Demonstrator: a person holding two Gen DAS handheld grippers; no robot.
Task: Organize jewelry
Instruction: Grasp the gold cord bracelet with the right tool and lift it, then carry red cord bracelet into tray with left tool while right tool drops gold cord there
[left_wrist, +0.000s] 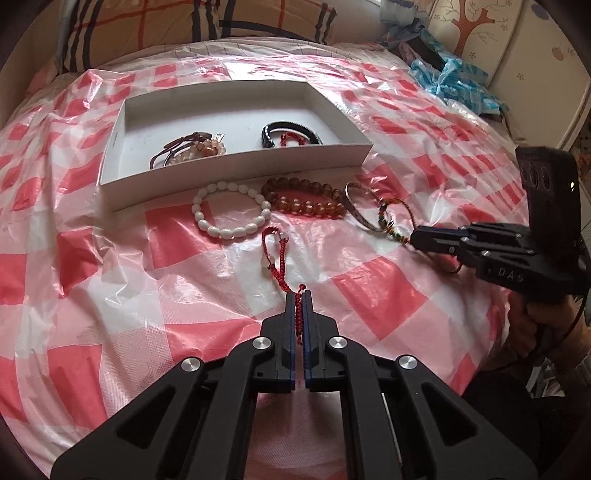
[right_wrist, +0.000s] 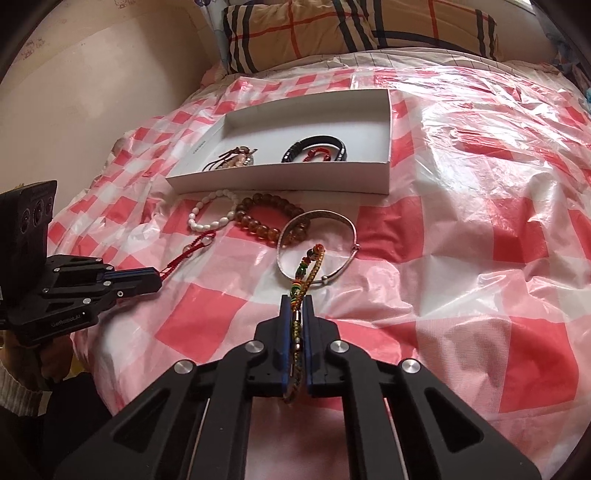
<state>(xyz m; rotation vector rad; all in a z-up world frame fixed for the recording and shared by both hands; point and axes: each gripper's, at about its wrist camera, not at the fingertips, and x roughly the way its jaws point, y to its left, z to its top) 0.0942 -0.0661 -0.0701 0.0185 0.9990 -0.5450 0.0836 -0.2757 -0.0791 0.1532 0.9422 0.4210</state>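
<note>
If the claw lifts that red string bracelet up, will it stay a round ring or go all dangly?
Probably dangly. The red string bracelet is knotted cord lying in a long, loose loop on the plastic sheet, so it looks floppy. It is thin with few beads, so likely light. The left claw is pinching only its cord end, so the rest may swing.

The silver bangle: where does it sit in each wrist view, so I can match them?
Left wrist view: silver bangle right of centre, beside the amber bead bracelet, seen edge-on.
Right wrist view: silver bangle at centre, a round hoop just beyond the right tool.
Shared landmark: the white box behind it.
</note>
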